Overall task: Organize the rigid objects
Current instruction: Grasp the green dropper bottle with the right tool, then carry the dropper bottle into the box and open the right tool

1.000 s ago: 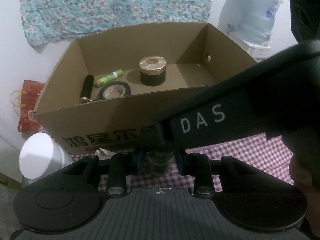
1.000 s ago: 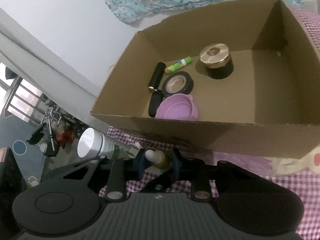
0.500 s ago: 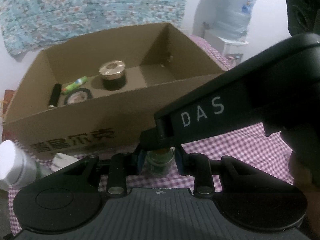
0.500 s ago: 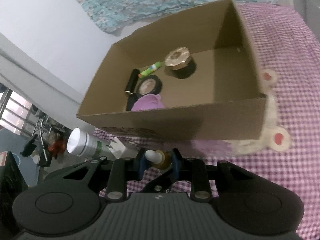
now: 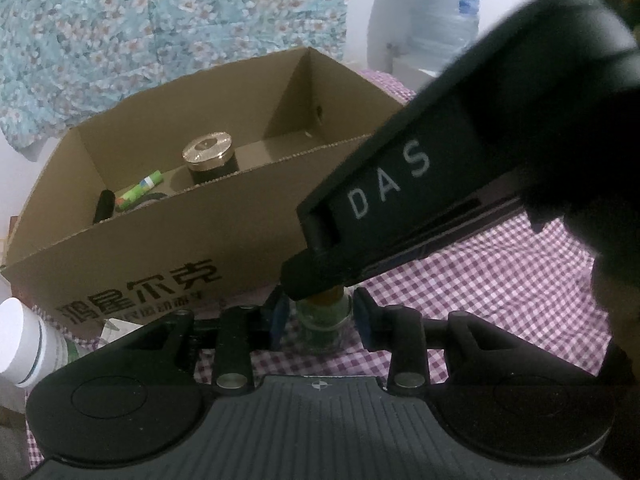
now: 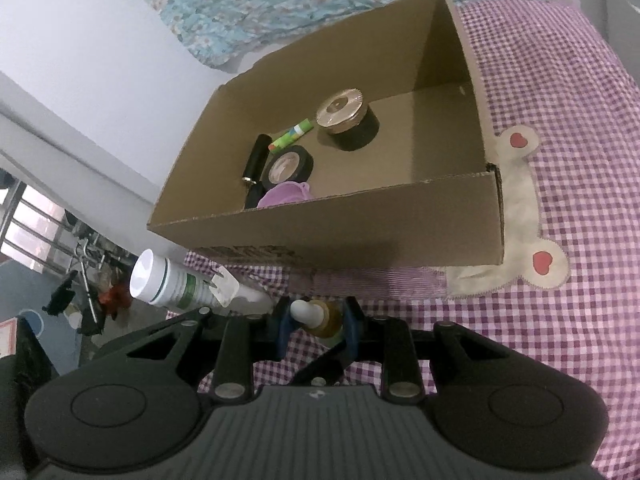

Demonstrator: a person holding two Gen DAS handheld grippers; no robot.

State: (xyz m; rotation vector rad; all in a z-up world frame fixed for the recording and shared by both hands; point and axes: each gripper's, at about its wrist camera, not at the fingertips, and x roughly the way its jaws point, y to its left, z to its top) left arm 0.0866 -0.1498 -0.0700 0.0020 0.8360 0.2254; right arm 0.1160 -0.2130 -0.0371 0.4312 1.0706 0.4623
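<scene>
The cardboard box [image 6: 360, 224] sits on a purple checked cloth [image 6: 560, 320], and everything else is placed from it. In front of its near wall, the left gripper [image 5: 322, 322] has a small glass bottle [image 5: 324, 324] standing between its fingers; its jaws are opening, and a gap shows on either side of the glass. The right gripper [image 6: 316, 320] reaches down onto the same bottle from above, its jaws clamped on the bottle's amber neck and white dropper top [image 6: 306, 310]. Inside the box stand a dark jar with a gold lid [image 6: 346, 118] near the middle, a green stick [image 6: 290, 135], a black tube [image 6: 256, 158], a roll of black tape [image 6: 288, 166] and a purple lid [image 6: 286, 194] toward its left end. A white bottle [image 6: 168, 282] lies outside the box's left front corner.
</scene>
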